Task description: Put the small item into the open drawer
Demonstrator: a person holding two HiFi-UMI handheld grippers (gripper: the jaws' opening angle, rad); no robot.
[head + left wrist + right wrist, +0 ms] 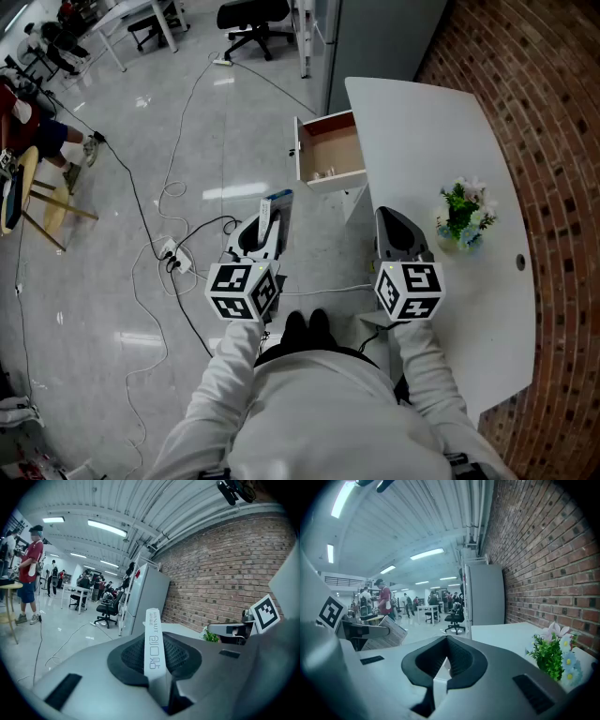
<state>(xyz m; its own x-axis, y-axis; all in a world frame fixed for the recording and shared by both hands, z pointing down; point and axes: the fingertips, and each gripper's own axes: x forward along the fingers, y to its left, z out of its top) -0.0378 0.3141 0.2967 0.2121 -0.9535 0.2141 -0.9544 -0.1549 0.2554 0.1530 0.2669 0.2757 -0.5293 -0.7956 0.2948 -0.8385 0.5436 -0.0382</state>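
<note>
My left gripper (pixel 263 232) is clenched on the small item (pixel 273 210), a thin white box with a blue end. In the left gripper view the small item (pixel 153 641) stands edge-on between my jaws, pinched at its lower part, with its printed spine rising well above the pads; the top line of the print reads HYNAUT.

The drawer (pixel 330 120) is pulled out of the side of the white table (pixel 422 122) and stands open, its wooden inside bare over most of the bottom. A few small pale things (pixel 324 173) lie along the drawer's nearer wall; they are too small for me to say what they are, perhaps little pieces of hardware.

The small item is not in the drawer. It hangs over the grey floor (pixel 141 234), near the drawer's white front and on my side of it, apart from it.

My right gripper (pixel 397 235) is over the table, on my side of the drawer and beside it. Its jaws are pressed together on nothing, as the right gripper (pixel 439 670) view shows. A small flower pot (pixel 464 217) stands on the table beyond that gripper, farther from the drawer.
</note>
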